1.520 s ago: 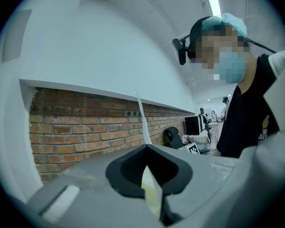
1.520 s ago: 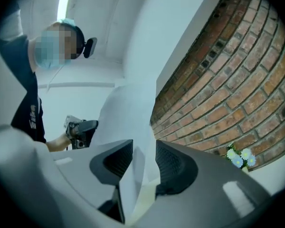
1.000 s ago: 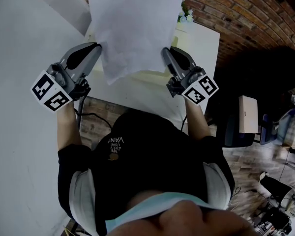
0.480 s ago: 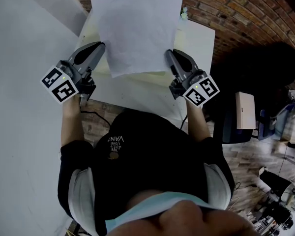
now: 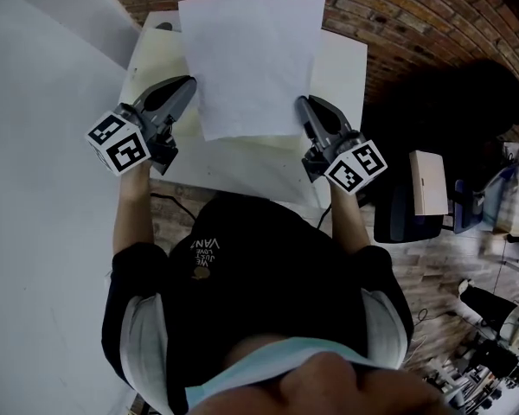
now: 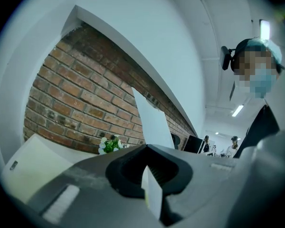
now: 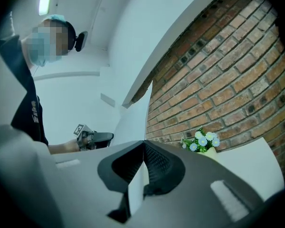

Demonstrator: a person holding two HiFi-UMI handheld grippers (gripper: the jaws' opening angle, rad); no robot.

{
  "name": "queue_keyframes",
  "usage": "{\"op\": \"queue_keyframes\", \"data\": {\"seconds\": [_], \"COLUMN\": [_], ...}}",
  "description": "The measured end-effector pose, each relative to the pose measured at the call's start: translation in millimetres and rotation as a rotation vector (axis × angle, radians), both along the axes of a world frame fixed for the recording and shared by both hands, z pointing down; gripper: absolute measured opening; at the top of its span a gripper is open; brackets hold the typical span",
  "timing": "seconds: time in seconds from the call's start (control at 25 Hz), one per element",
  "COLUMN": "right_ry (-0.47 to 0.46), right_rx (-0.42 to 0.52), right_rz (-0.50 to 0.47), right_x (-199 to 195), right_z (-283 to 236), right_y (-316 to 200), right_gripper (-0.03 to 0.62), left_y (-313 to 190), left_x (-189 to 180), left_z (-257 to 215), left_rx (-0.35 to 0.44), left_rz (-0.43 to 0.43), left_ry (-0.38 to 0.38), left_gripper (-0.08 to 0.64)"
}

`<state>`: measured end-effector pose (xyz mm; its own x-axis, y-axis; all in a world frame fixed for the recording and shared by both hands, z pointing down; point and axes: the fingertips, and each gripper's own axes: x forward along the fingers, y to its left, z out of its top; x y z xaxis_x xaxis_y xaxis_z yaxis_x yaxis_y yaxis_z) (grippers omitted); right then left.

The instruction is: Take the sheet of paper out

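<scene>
A white sheet of paper is held up flat over the white table, stretched between both grippers. My left gripper is shut on the paper's left edge, and my right gripper is shut on its right edge. In the left gripper view the paper runs edge-on out of the closed jaws. The right gripper view shows the same paper pinched between the jaws, with the left gripper at its far side.
A small pot of white flowers stands on the table by the brick wall. A white panel rises at the left. A dark chair and a small box lie to the right of the table.
Both grippers have come down and inward with the paper, which has flattened and squared up. The left gripper rolled a little. The flowers are now hidden behind the sheet in the head view.
</scene>
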<state>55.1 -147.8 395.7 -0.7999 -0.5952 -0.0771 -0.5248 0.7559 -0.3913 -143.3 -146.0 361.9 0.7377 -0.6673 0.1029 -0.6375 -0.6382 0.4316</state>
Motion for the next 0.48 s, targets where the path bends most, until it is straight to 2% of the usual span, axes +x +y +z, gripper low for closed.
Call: {"op": "queue_keyframes", "data": {"seconds": [0.48], "right_ry": [0.036], "right_rx": [-0.06], "right_rz": [0.091], "right_x": [32.0], "right_z": [20.5], "right_y": [25.6], "right_gripper": [-0.008], "left_y": [7.1], "left_x": [30.3], "left_z": [29.4], "left_rx": [-0.068], "left_rz": [0.074], "left_ry": [0.043], "left_gripper": [0.002]}}
